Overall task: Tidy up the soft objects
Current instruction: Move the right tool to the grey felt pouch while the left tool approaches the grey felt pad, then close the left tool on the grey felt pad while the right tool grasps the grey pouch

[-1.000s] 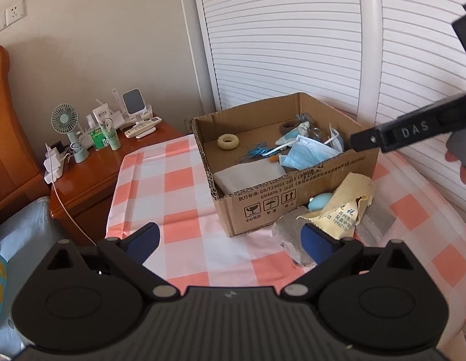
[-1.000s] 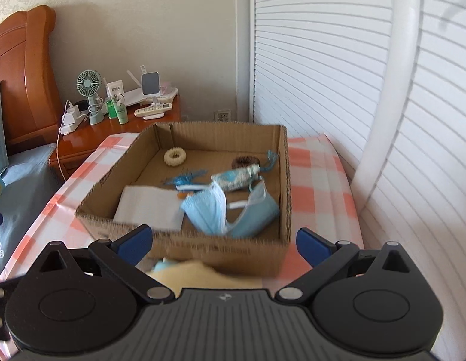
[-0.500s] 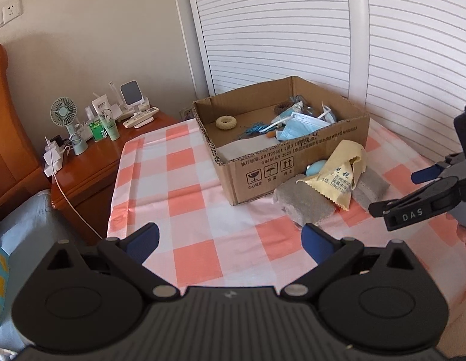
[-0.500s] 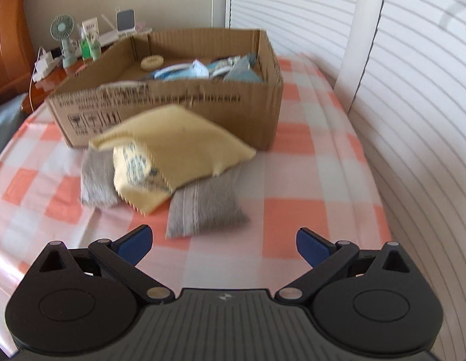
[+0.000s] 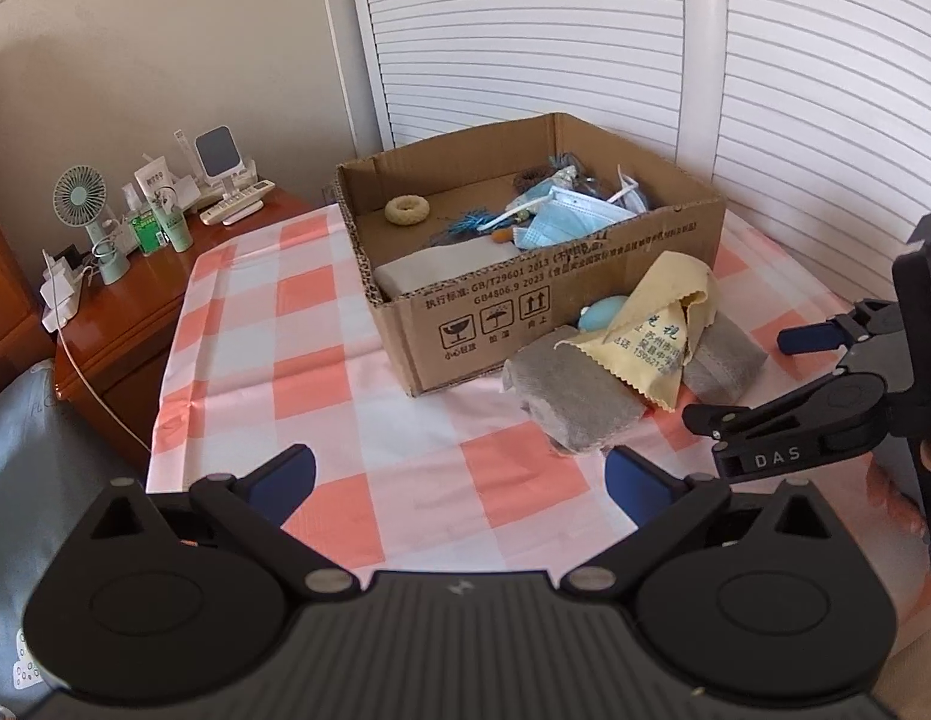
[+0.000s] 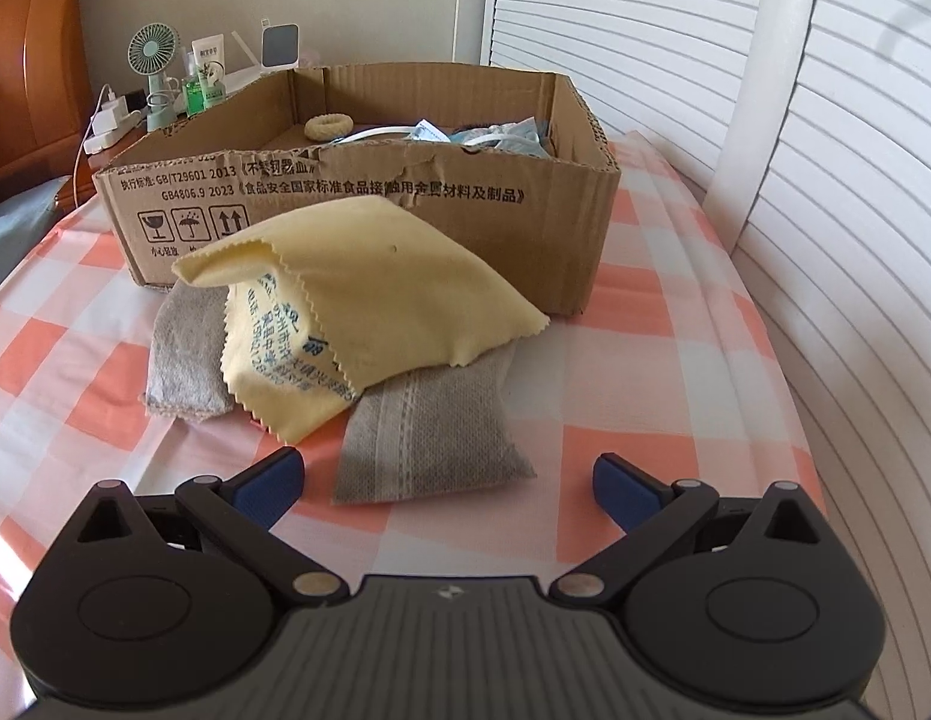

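Checked worktop (image 6: 615,438) held a cloth pile; right gripper (image 6: 446,477), fingers apart like the left gripper's (image 5: 459,477), seemingly needed to close on the gray pouch (image 6: 429,438) next.

corrugated cardboard box (image 6: 369,192), matt yellow cloth (image 6: 375,306)

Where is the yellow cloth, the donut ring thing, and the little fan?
yellow cloth (image 6: 375,276), right wrist view, its smooth top fold.
donut ring (image 5: 407,210), left wrist view, its rim, inside the box.
little fan (image 5: 80,195), left wrist view, its round grille.
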Demonstrator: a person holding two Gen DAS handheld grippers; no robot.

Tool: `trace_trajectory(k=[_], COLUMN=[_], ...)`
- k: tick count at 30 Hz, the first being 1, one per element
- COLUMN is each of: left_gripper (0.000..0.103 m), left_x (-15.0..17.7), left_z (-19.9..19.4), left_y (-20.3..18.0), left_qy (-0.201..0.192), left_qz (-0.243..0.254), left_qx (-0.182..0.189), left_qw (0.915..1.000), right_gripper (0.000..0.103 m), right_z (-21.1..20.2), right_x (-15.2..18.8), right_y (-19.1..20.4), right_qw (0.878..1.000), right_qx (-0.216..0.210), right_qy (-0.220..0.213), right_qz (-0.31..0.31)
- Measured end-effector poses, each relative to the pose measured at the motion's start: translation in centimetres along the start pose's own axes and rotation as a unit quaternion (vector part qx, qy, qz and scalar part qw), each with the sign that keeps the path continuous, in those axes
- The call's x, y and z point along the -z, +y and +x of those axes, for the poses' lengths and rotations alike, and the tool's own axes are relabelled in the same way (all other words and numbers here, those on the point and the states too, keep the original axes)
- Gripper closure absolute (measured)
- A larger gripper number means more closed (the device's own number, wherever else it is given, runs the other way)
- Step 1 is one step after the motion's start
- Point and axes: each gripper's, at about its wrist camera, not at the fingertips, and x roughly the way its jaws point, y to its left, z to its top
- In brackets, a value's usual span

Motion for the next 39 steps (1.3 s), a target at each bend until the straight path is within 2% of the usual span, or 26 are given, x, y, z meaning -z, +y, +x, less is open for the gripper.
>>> trace_trajectory(k=[7,12,23,28,33,35,39], left_gripper=[0.001,0.001,0.001,0.001,0.001,0.001,0.002], left_x=[-1.0,-1.3,-1.6,-1.5,-0.7,-0.7,-1.0], left_z=[2.2,4.8,9.8,10.4,9.8,9.6,10.0], left_y=[-1.1,-1.6,-3.1,-2.6,-0.8,-0.2,-0.5], left_qy=[0.016,0.024,0.045,0.050,0.050,0.048,0.038], left_qz=[0.011,0.013,0.010,-0.003,-0.010,-0.022,-0.029], left_qx=[0.017,0.039,0.074,0.071,0.046,0.047,0.036], left_qw=[0.9997,0.9989,0.9962,0.9962,0.9976,0.9975,0.9982], right_gripper=[0.000,0.000,0.000,0.000,0.000,0.000,0.000], right_z=[1.1,1.1,0.9,0.7,0.7,0.7,0.7], right_x=[-0.8,-0.5,0.0,0.1,0.3,0.3,0.4], right_y=[-0.5,-2.4,-3.4,-3.5,-3.4,-3.4,-3.4], right_qw=[1.000,0.999,0.999,0.999,0.999,0.999,0.999], right_qx=[0.001,0.029,0.020,0.018,0.018,0.018,0.019], right_qy=[-0.015,-0.014,-0.016,-0.017,-0.022,-0.023,-0.024], right_qz=[0.002,0.031,0.026,0.025,0.025,0.025,0.025])
